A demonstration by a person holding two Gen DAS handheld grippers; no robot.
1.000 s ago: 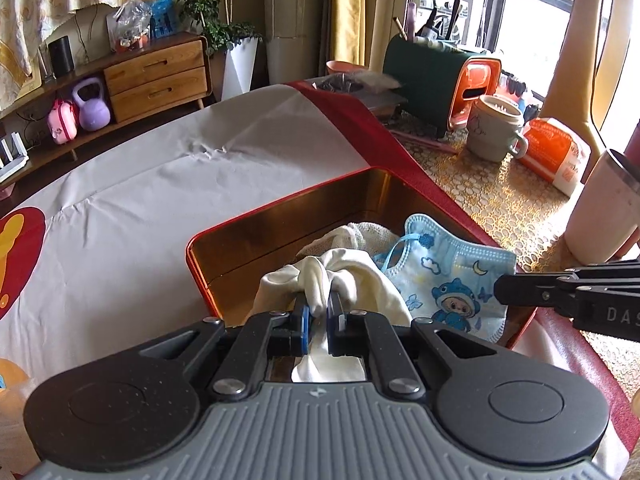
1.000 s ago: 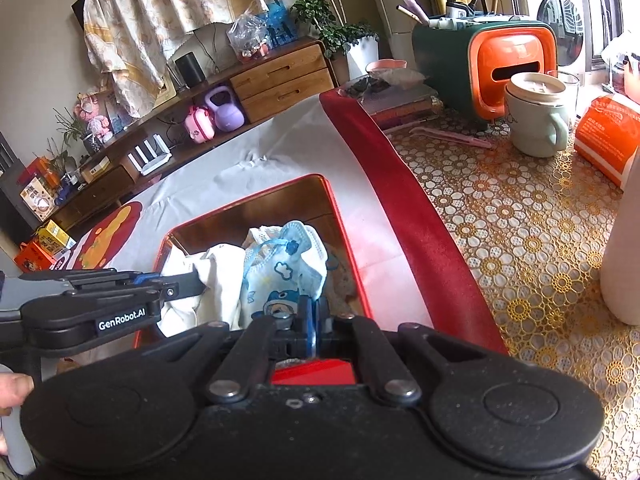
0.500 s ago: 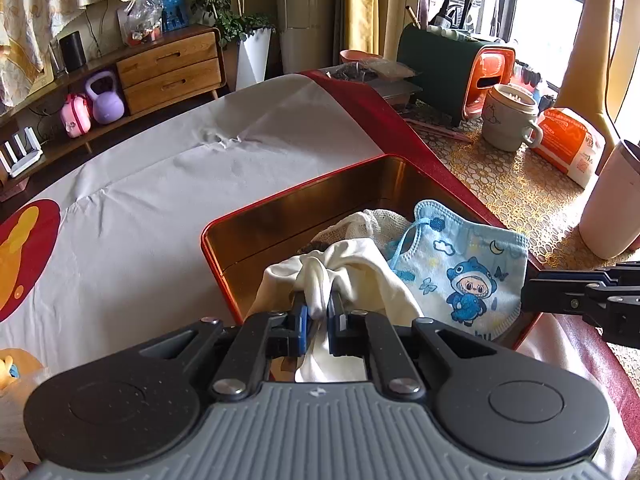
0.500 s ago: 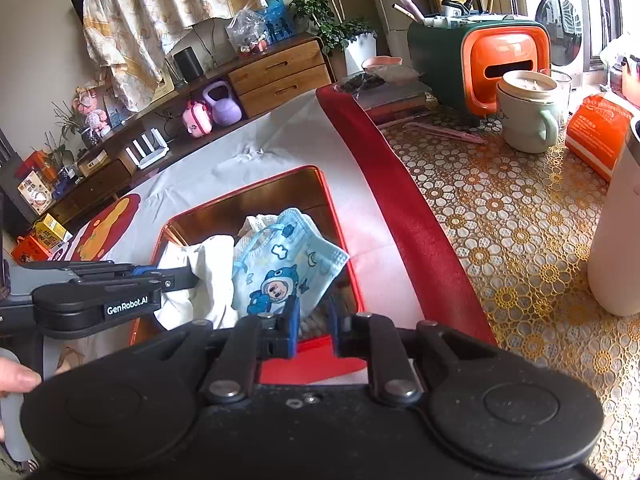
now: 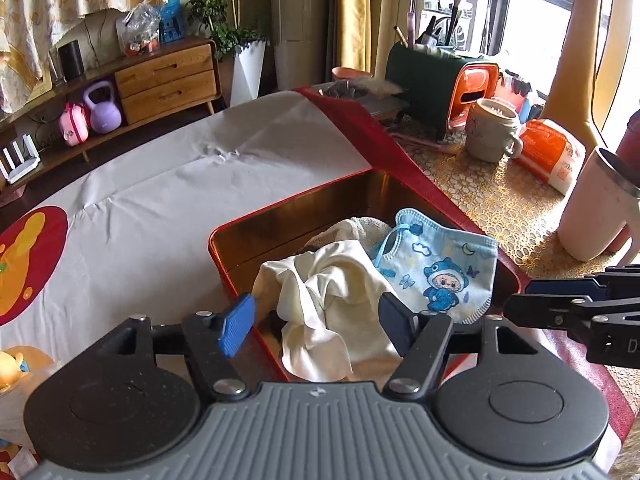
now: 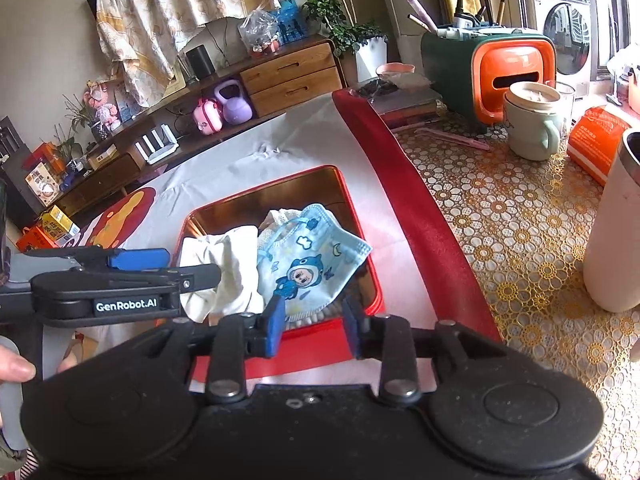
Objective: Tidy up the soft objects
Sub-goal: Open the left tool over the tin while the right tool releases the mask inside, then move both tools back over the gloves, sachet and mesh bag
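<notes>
A red tin box [image 5: 224, 256] with a golden inside sits open on the surface, low in the middle of both views, resting on a white cloth cover [image 5: 168, 200] with a red border. Inside it lie the soft things: a cream-white cloth [image 5: 332, 292] bunched up at the near side, a blue child's face mask [image 5: 436, 264] printed with a cartoon figure to its right, one edge lying over the box's right rim, and a pale knitted piece [image 5: 360, 228] behind them, mostly covered. The left gripper [image 5: 316, 320] hangs just over the near edge of the box with its jaws spread; they have just been opening, and the cream cloth now lies loose between the blue pads, which stand clear of it on both sides. The right gripper [image 6: 314, 324] is at the near rim of the box below the mask; its jaws have also just been opening and stand apart with nothing pinched, the mask's lower edge showing in the gap just beyond them. In the right wrist view the left gripper crosses the left of the frame, with fingers [image 6: 16, 368] of a hand at the lower left edge. To the right, on a lace-patterned mat [image 6: 520, 232], stand a mug [image 6: 530, 128], an orange packet [image 6: 596, 144] and a tall white tumbler [image 6: 612, 232].
</notes>
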